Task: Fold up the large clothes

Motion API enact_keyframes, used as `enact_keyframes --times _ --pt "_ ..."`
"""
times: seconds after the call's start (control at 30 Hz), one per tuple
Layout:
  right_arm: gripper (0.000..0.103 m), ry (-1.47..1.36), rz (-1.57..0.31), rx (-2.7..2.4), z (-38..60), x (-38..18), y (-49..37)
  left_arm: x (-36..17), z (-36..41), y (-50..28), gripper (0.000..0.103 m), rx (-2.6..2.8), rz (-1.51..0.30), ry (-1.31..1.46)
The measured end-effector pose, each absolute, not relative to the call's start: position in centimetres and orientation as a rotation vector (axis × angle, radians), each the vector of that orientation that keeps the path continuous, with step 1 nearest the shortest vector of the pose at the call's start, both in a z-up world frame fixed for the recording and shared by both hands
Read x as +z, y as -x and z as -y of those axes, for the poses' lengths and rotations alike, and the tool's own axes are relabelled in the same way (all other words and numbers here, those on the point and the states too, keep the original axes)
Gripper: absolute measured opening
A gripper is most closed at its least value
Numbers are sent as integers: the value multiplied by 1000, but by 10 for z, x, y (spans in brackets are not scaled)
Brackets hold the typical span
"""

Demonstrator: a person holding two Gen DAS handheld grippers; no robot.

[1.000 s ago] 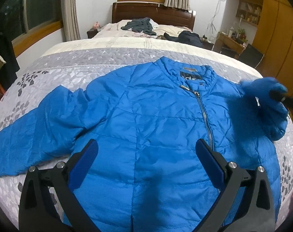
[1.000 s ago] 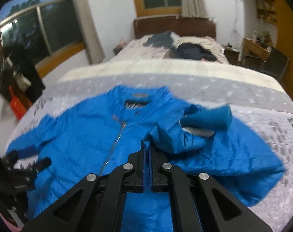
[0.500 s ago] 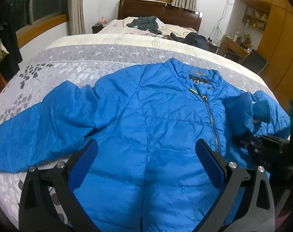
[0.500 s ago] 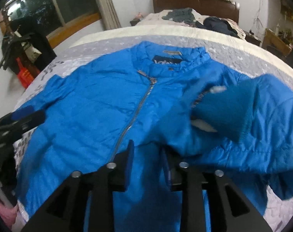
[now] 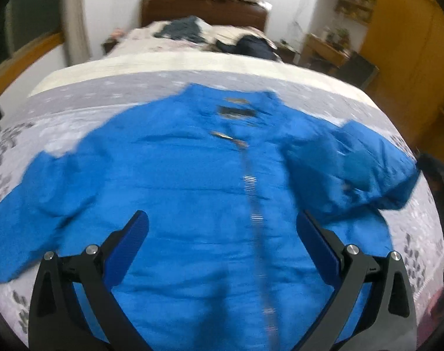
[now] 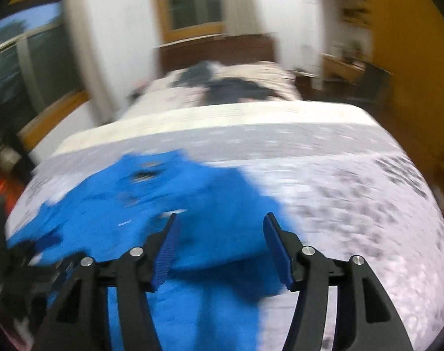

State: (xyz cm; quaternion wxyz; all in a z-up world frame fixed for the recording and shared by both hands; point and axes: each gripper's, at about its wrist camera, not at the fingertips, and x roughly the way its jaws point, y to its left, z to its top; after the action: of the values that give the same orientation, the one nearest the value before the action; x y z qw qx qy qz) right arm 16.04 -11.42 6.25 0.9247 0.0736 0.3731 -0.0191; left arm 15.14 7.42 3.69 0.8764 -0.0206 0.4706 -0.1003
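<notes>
Lying lengthwise, blue jacket [image 5: 192,181], collar toward headboard [image 5: 204,8].

Blue puffer jacket [image 5: 192,181] flat, front up, zipped, frame centre; collar toward top; right-side sleeve folded inward, left-side sleeve spread out.

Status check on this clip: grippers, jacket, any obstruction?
Left gripper open, empty. Right gripper open, empty. Blue jacket flat on bed, zipped, one sleeve folded inward, other spread out. Nothing in the way.
</notes>
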Motion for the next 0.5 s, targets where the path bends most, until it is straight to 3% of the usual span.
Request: enact_keyframes --times 0.27,0.3,0.33,0.5 --pt "60 -341 -799 -127 189 38 -165 -5 7 -185 98 -248 -1073 -35" --pt "60 -332 -793 -132 189 40 -165 -8 9 -189 90 -247 -1081 -26" --pt "60 -331 -785 -126 190 42 -164 -12 10 -193 75 -260 -1095 -4" --pt "60 -335 -776 -114 187 44 -163 -16 3 -194 31 -342 -1115 80"
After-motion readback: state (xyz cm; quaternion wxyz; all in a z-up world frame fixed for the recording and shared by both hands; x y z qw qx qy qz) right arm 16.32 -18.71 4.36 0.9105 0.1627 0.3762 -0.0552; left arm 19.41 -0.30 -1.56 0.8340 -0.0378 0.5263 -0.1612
